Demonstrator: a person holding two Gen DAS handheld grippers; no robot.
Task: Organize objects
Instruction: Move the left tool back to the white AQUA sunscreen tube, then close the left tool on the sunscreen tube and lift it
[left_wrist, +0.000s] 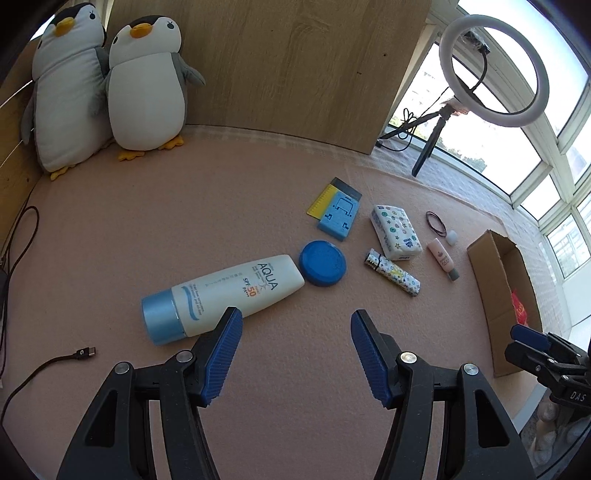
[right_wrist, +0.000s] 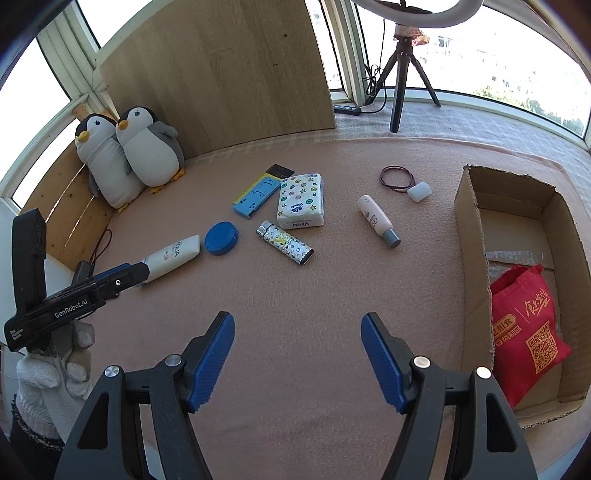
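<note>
On the pink mat lie a white sunscreen tube (left_wrist: 221, 293) (right_wrist: 171, 258) with a light-blue cap, a round blue lid (left_wrist: 322, 263) (right_wrist: 221, 238), a patterned lighter (left_wrist: 393, 272) (right_wrist: 285, 246), a tissue pack (left_wrist: 396, 232) (right_wrist: 301, 201), a small pink tube (left_wrist: 442, 259) (right_wrist: 378, 220) and a blue plastic piece over a yellow ruler (left_wrist: 334, 214) (right_wrist: 255, 195). My left gripper (left_wrist: 295, 321) hangs open just in front of the sunscreen tube, nothing between its fingers. My right gripper (right_wrist: 297, 325) is open over bare mat, left of the cardboard box (right_wrist: 469, 236) (left_wrist: 495, 266).
A red bag (right_wrist: 524, 328) lies inside the box. Two plush penguins (left_wrist: 110, 88) (right_wrist: 129, 155) lean against the wooden panel at the back left. Hair ties (right_wrist: 397, 178) and a small white cap (right_wrist: 419, 192) lie near the box. A ring-light tripod (right_wrist: 400, 74) stands behind; a cable (left_wrist: 48, 365) trails at left.
</note>
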